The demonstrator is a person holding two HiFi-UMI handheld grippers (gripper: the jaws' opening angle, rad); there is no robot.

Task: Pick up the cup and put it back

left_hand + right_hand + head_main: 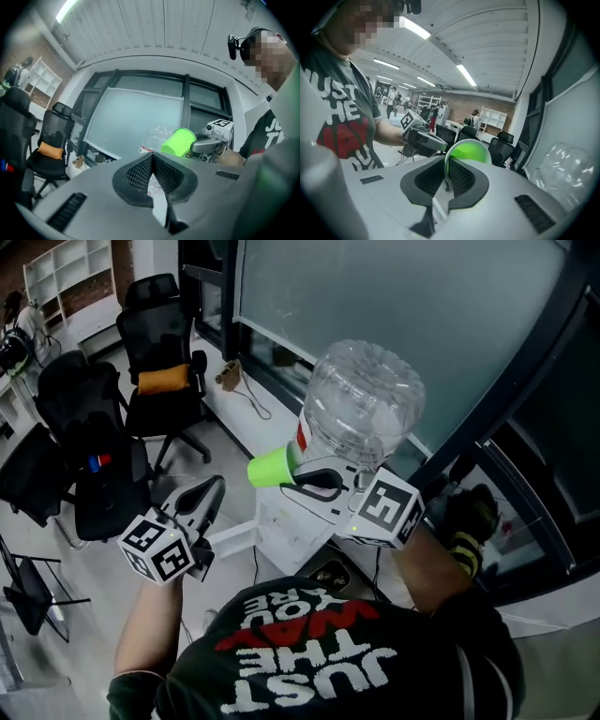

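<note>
A: Judging progress, how far along is it?
B: The pick-up looks done. The bright green plastic cup (272, 468) is in the air, tipped sideways just left of the clear ribbed water bottle (361, 404). Putting it back remains.
A: And the grippers?
B: The right gripper (302, 480) pinches the cup's wall near the rim. The left gripper (211, 491), further left of the bottle, is clenched on nothing.

Clear bottle (364, 401), black chair (152, 310), maybe cushion (163, 380)
</note>
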